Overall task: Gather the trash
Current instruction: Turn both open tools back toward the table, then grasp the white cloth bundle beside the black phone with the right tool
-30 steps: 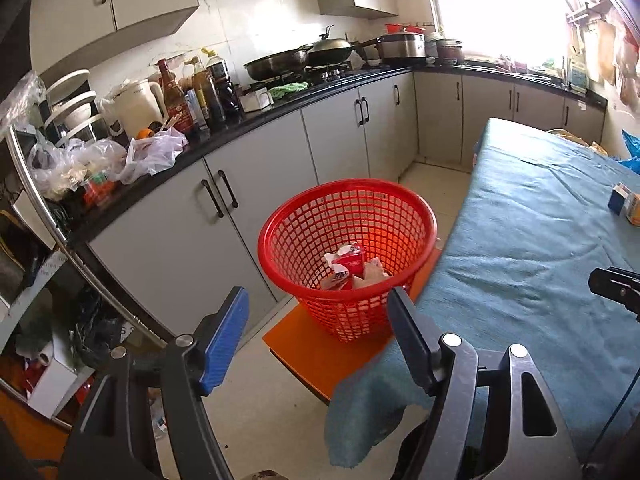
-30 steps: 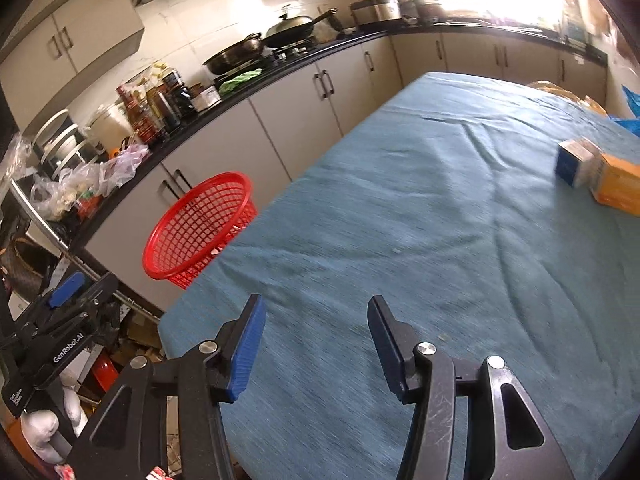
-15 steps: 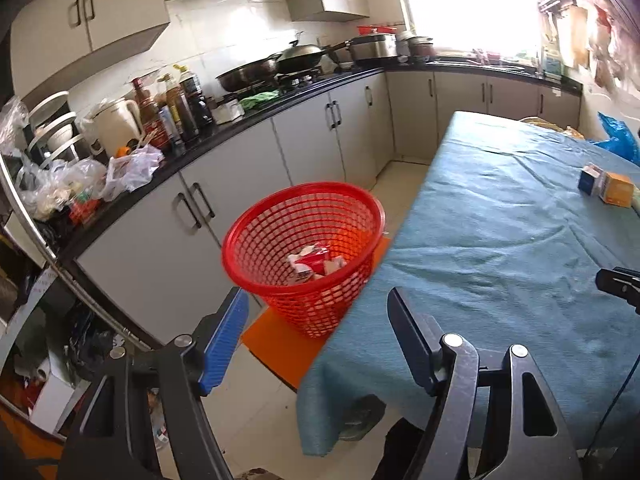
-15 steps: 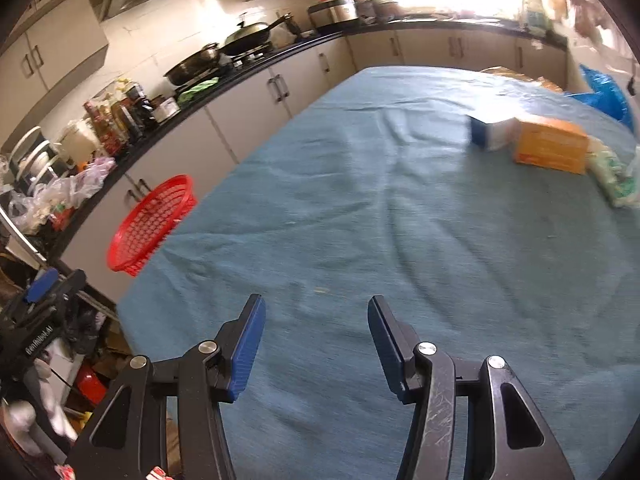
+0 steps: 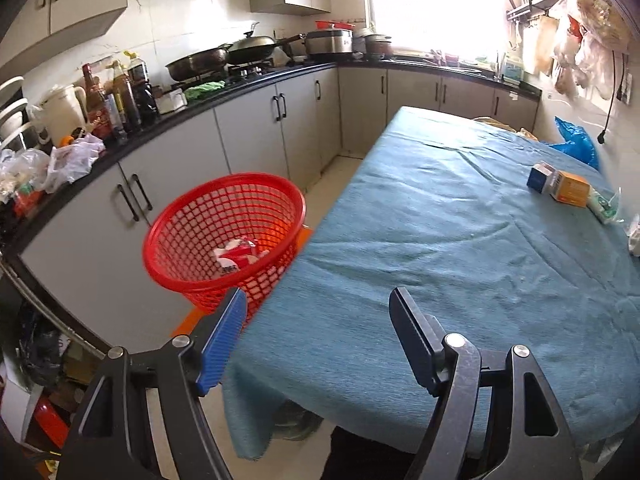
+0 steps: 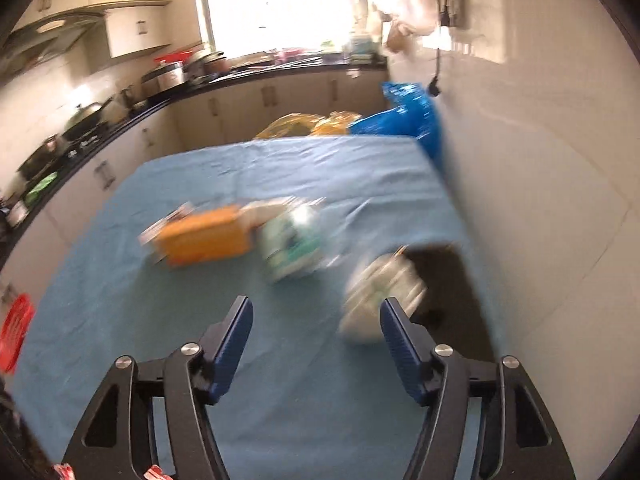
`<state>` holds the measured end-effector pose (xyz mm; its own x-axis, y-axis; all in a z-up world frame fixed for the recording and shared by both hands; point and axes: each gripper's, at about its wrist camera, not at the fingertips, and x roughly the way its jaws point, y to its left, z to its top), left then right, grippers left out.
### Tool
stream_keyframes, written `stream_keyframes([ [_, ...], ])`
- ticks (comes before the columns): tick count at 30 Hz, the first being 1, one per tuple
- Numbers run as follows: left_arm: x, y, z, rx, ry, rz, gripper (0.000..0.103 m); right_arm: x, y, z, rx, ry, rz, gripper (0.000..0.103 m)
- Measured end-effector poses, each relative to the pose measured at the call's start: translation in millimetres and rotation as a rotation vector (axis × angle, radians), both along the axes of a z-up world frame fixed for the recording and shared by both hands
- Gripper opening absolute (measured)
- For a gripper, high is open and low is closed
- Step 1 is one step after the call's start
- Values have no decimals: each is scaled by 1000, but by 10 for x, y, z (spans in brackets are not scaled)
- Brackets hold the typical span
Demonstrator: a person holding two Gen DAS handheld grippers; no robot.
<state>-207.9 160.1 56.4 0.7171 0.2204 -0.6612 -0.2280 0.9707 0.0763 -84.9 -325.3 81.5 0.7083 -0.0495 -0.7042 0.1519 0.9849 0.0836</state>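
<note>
Several trash items on blue tablecloth [image 6: 200, 312]: orange box [image 6: 204, 240], green-white packet [image 6: 292, 244], pale crumpled wrapper [image 6: 376, 296]. Right gripper [image 6: 316, 344] opening, empty, aimed between them. Left gripper [image 5: 316, 336] spread, empty, beside red basket [image 5: 224, 232] holding scraps, handy for drop-offs.

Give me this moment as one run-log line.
left gripper: empty, open by red basket | right gripper: empty, fingers opening, over table | ahead: orange box, white-green packet, white wad | basket: some trash inside
</note>
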Motion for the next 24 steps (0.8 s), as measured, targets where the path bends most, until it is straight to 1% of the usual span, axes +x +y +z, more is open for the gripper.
stream_keyframes([
  [3,-18,-27,-20,-6,6,-10,73,387,-187,-39,-17,49,1,71],
  [7,-47,-25,-28,3,12,-4,73,791,-244,-154,2,93,27,73],
  [10,-62,-3,-24,-6,15,2,73,985,-196,-304,64,134,45,73],
  [11,-66,2,-21,-12,15,2,73,992,-147,-373,86,153,59,69],
  [12,-71,5,-23,-17,14,1,73,990,-69,-417,106,166,88,62],
  [14,-68,13,-32,-16,14,-1,73,884,172,-487,160,188,207,59],
  [17,-24,1,-72,-15,28,-9,73,623,573,-453,201,189,384,59],
  [19,-4,-16,-96,-25,33,-22,73,428,765,-395,246,189,496,62],
  [20,-1,-24,-104,-27,35,-29,73,334,835,-350,256,189,546,65],
  [21,3,-43,-114,-26,37,-37,73,255,863,-299,247,183,570,69],
  [22,6,-52,-120,-23,39,-45,73,204,860,-259,231,174,575,69],
  [24,12,-71,-132,-20,40,-57,73,155,767,-151,192,146,538,72],
])
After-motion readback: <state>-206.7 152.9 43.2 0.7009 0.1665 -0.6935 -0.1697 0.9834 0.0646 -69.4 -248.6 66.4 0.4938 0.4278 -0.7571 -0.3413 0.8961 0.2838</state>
